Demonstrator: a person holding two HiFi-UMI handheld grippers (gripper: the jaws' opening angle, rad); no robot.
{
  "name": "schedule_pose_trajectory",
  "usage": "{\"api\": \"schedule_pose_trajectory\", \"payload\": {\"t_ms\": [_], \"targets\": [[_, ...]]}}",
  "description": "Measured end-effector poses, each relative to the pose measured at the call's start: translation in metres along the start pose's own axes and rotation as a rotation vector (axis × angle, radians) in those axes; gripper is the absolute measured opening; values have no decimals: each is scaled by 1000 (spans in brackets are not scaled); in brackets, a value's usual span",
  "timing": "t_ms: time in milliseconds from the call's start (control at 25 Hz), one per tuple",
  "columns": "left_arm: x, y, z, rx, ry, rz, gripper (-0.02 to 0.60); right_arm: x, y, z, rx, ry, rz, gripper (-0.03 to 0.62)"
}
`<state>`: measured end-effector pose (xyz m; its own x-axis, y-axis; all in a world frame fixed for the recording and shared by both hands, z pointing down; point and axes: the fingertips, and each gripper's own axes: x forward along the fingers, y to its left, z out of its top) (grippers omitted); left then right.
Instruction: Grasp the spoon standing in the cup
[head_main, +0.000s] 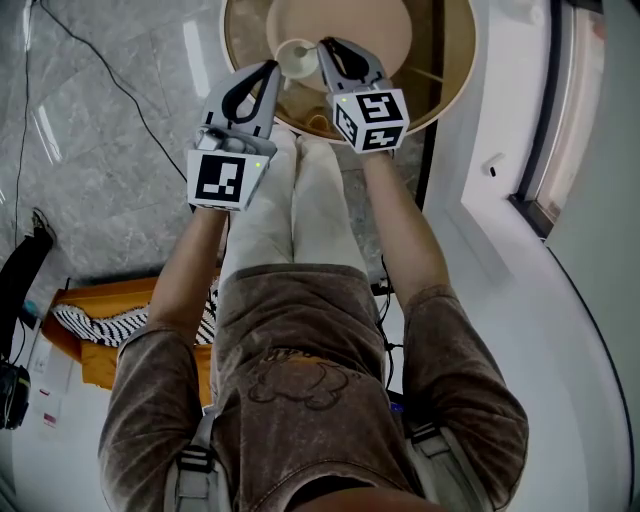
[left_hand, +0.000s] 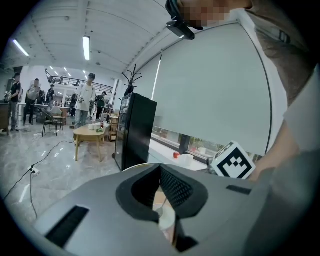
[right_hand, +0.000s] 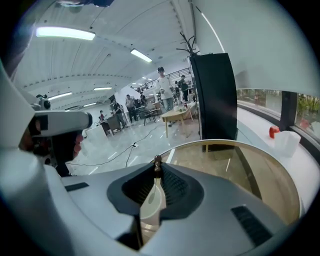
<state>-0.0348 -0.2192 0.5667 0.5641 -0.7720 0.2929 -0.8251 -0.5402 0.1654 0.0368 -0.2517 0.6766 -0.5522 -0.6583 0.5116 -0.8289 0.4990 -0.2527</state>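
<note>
- Nearest to us are our own brown shirt (head_main: 300, 390) and pale trousers (head_main: 305, 200), with both forearms reaching forward.
- The left gripper (head_main: 272, 68) has its jaws drawn close together, with only a slit between them. Its tips sit just beside the white cup (head_main: 297, 58), and the cup shows through the gap below the pads.
- The right gripper (head_main: 327, 48) is clamped on the spoon (right_hand: 151, 200), its ribbed pads pressing either side of the handle.
- The spoon is pale and glossy. It is broad at the end nearest the camera and narrows to a thin neck, which ends in a small dark brown bead (right_hand: 157, 161) poking out past the jaw tips. It stands upright between the jaws, right at the cup.
- The cup rests on a round glass-topped table (head_main: 458, 60) with a tan rim.
- Beyond the table stands a tall black cabinet (right_hand: 215, 95). Further off are a low wooden table (right_hand: 176, 115) and several people on a shiny floor.
</note>
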Motion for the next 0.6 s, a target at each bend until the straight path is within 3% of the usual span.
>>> {"api": "schedule_pose_trajectory", "payload": {"t_ms": [280, 600], "targets": [[-15, -9, 24, 25, 30, -23, 17, -56, 22, 75, -47, -110, -23, 52], [-41, -27, 96, 14, -5, -42, 17, -126, 67, 152, -99, -204, -21, 52]]}}
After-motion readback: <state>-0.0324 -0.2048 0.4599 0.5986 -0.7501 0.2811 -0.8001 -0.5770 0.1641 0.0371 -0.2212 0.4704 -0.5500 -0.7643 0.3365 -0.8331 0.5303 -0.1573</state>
